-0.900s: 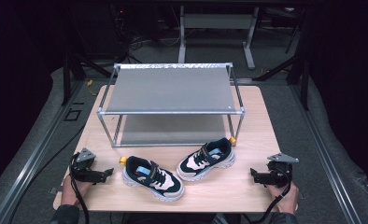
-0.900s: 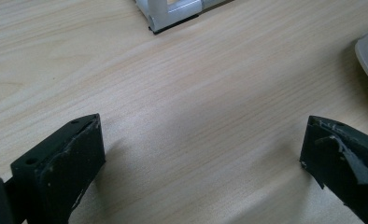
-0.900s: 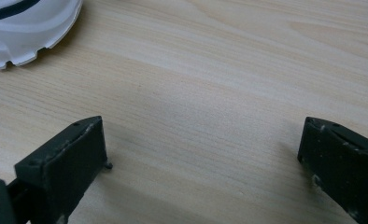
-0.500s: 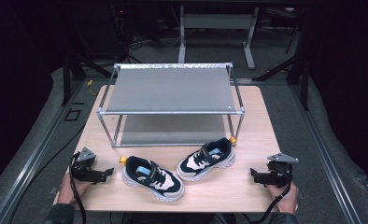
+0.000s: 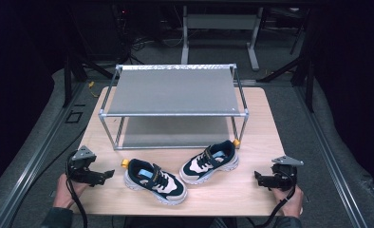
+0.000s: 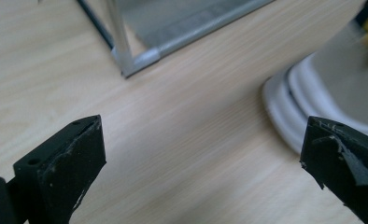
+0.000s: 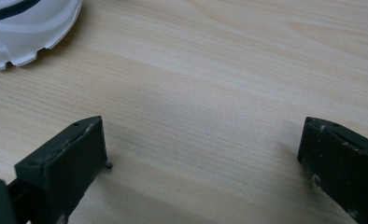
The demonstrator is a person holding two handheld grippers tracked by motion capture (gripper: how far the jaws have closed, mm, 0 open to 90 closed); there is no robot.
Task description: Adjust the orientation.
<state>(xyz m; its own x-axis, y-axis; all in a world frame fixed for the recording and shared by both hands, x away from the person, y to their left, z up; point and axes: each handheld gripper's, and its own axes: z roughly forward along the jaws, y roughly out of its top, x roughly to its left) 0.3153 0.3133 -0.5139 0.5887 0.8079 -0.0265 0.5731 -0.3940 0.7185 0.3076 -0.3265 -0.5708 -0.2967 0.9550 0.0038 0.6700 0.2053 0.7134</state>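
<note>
Two sneakers on a wooden tabletop (image 5: 251,199), before a metal rack (image 5: 174,90).
My left gripper (image 5: 110,174) and right gripper (image 5: 257,177) rest outside them, fingers released.

A 2-tier rack (image 5: 173,90) is standing on the far half of the table (image 5: 251,194) in front of me. 2 shoes are lying just before it: the left shoe (image 5: 154,180) nearer me, the right shoe (image 5: 210,161) closer to the rack's front right leg. My left gripper (image 5: 110,174) is sitting at the table's near left edge, my right gripper (image 5: 257,176) at its near right, the shoes lying between them.
</note>
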